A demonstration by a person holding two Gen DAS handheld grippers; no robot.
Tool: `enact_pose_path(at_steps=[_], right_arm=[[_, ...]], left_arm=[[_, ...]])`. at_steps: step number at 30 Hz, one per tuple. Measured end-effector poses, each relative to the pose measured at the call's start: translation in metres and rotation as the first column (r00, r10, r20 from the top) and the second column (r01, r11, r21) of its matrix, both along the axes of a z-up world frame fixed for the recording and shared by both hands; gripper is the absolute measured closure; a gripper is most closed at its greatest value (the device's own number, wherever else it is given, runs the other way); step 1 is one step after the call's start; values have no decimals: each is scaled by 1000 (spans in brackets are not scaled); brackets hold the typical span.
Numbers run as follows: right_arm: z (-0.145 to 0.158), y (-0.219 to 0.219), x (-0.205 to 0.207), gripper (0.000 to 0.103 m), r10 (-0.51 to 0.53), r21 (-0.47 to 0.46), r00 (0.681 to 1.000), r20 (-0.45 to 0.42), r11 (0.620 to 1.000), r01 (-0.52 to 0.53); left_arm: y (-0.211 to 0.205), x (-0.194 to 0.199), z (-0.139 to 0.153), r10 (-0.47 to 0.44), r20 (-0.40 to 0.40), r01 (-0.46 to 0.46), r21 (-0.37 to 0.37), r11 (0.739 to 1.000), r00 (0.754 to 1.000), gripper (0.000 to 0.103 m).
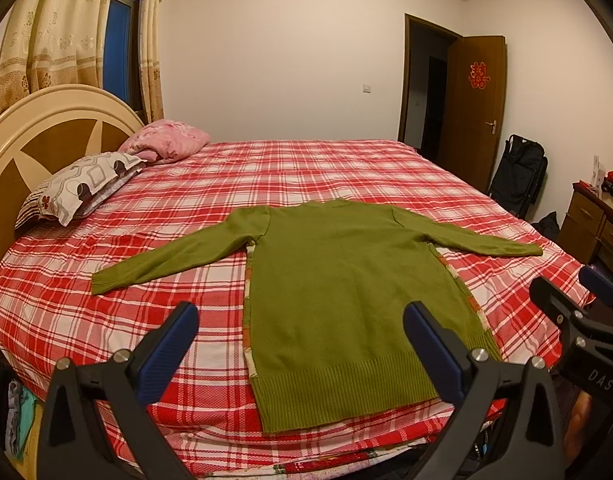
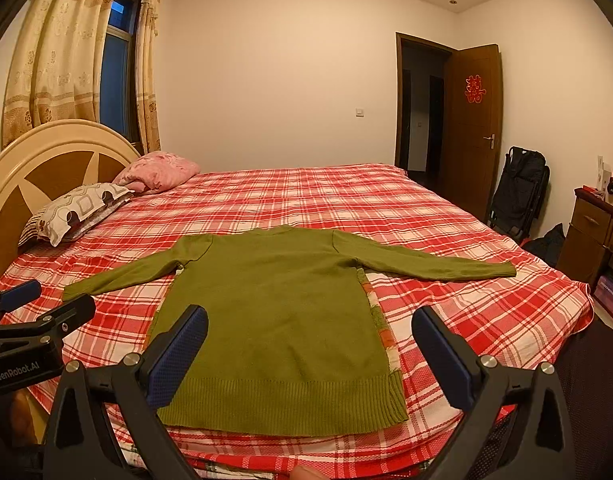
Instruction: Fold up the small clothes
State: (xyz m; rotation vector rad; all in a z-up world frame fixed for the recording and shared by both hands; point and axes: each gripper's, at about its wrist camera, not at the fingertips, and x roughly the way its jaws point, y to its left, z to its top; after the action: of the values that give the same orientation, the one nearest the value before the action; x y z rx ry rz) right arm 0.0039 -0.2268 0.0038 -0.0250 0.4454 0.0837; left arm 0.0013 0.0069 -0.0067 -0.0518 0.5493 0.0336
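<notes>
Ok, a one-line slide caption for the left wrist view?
Open left gripper hovers above a green sweater spread flat, sleeves out, on a red plaid bed.

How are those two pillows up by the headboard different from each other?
The pink pillow is a plain soft pink and looks rumpled; the patterned pillow is white with grey and dark shapes and lies smoother. The pink pillow sits farther from the camera, the patterned pillow nearer. Both rest on the plaid bed beside the headboard.
</notes>
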Motion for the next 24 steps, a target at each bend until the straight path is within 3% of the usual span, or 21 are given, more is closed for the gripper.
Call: enact_pose_path(at_steps=[24], right_arm=[[0, 0, 0, 1, 0, 0, 1000, -1, 1000, 0]], left_arm=[[-2, 0, -1, 2, -2, -2, 0, 1000, 1000, 0]])
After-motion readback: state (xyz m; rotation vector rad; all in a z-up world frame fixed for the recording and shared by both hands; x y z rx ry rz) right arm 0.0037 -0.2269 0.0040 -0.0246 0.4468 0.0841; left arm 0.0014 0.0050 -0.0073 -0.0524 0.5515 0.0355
